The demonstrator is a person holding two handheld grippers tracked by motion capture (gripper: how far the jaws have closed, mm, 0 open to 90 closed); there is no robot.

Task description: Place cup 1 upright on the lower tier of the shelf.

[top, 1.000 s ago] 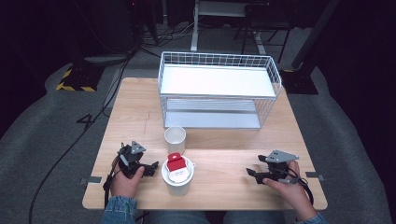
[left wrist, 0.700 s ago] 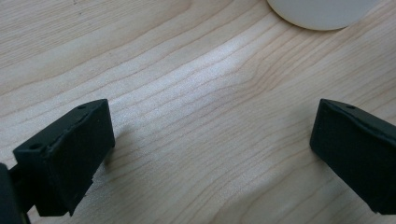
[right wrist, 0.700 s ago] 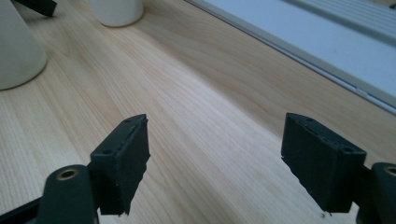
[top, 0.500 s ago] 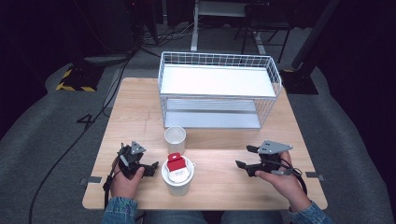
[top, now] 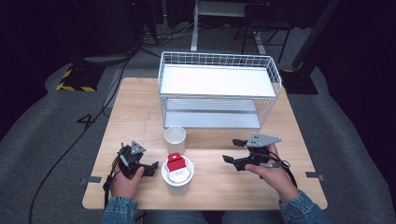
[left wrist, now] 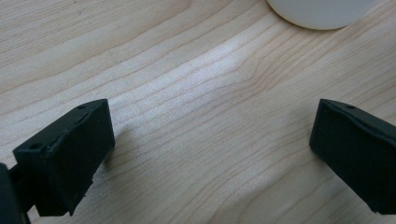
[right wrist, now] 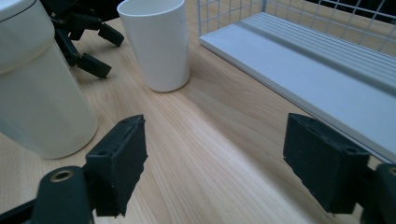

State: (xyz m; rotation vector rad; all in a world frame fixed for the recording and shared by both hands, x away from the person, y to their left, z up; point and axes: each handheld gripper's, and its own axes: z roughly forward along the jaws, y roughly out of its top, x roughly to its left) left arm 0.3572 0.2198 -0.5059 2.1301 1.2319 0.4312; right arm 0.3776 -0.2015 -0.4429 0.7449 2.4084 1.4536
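A small white cup (top: 175,139) stands upright on the wooden table (top: 140,116). In front of it stands a wider white cup (top: 177,179) with a red and white object (top: 175,164) in it. My left gripper (top: 150,169) rests on the table just left of the wide cup, with its jaws apart over bare wood (left wrist: 210,154). My right gripper (top: 232,150) hangs above the table to the right of both cups and points left at them. Its jaws stand apart with nothing between them (right wrist: 215,168). Beyond them are the small cup (right wrist: 159,42) and the wide cup (right wrist: 39,93).
A white wire rack (top: 219,93) with two shelves stands at the back of the table, its lower shelf (right wrist: 317,79) close on the right gripper's right side. Bare wood lies between the cups and the right gripper. The left gripper (right wrist: 86,42) sits beyond the cups.
My right gripper has moved left and a little up, from near the table's right front toward the cups. The left gripper and both cups stayed where they were.
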